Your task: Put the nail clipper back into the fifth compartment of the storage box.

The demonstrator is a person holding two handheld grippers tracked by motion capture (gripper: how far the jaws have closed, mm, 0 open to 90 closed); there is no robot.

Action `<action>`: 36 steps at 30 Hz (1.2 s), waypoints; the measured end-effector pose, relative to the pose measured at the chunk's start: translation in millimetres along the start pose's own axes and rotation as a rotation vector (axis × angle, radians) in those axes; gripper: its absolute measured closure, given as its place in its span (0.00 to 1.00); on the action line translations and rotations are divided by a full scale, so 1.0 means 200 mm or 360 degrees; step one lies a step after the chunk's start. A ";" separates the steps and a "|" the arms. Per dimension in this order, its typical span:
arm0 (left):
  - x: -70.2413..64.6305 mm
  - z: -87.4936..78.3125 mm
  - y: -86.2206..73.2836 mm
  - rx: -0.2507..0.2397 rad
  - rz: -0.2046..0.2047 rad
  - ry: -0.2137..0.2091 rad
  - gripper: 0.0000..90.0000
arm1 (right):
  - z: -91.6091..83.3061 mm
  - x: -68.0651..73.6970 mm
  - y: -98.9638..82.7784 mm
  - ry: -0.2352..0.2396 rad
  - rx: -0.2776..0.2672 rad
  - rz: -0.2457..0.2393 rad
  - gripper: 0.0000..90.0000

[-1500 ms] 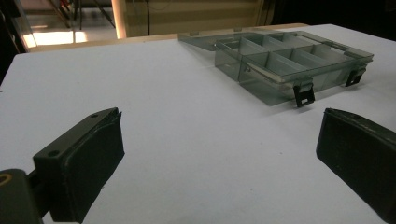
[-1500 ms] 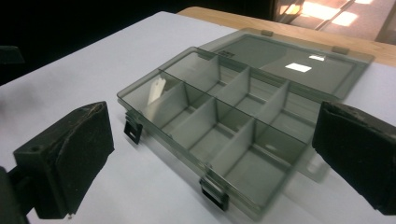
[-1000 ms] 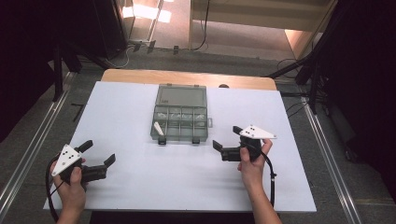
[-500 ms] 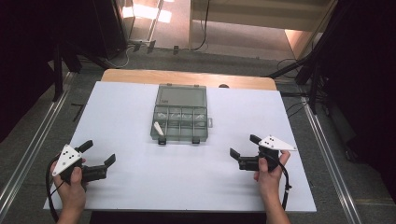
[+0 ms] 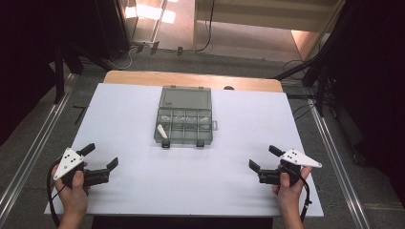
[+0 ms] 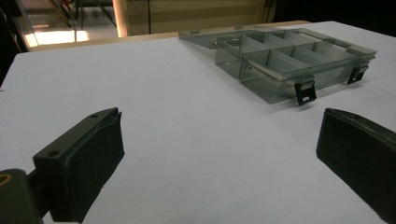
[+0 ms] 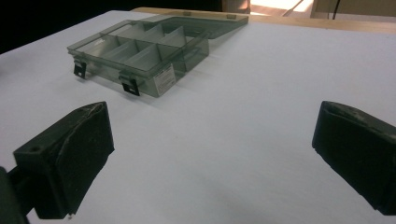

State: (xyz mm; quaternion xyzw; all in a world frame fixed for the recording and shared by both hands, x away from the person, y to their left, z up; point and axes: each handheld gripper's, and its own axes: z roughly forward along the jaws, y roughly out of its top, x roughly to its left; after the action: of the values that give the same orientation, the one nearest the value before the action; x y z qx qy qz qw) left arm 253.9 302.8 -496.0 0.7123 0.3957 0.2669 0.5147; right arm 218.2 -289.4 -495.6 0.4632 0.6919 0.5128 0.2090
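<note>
White table with a clear, compartmented plastic organiser box at its centre, lid laid open flat toward the far edge, two dark latches on the near wall. The box is judged light, stiff and smooth-walled, best taken by an outer wall or lid rim. Left gripper and right gripper, jaws spread wide and empty, sit near the front corners, well apart from the box.

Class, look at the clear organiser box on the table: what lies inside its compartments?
In the box, a white piece lies in the front-left compartment, and small pale bits sit in the back row. The smoky walls blur them, so what they are stays unclear.
</note>
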 end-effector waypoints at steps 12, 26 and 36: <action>0.00 0.00 0.00 0.0002 -0.0002 0.0003 0.00 | -0.13 -0.11 -0.05 -0.0057 -0.0063 0.0039 0.00; 0.00 0.00 0.00 0.0002 0.0000 0.0005 0.00 | -0.29 -0.24 -0.13 -0.0176 -0.0082 0.0098 0.00; 0.00 0.00 0.00 0.0002 0.0000 0.0003 0.00 | -0.32 -0.29 -0.17 -0.0189 -0.0106 0.0124 0.00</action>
State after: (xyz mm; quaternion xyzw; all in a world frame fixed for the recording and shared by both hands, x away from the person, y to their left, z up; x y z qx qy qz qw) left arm 254.3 303.1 -495.8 0.7124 0.3963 0.2672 0.5138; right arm 183.3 -373.3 -511.7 0.5121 0.6424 0.5148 0.2451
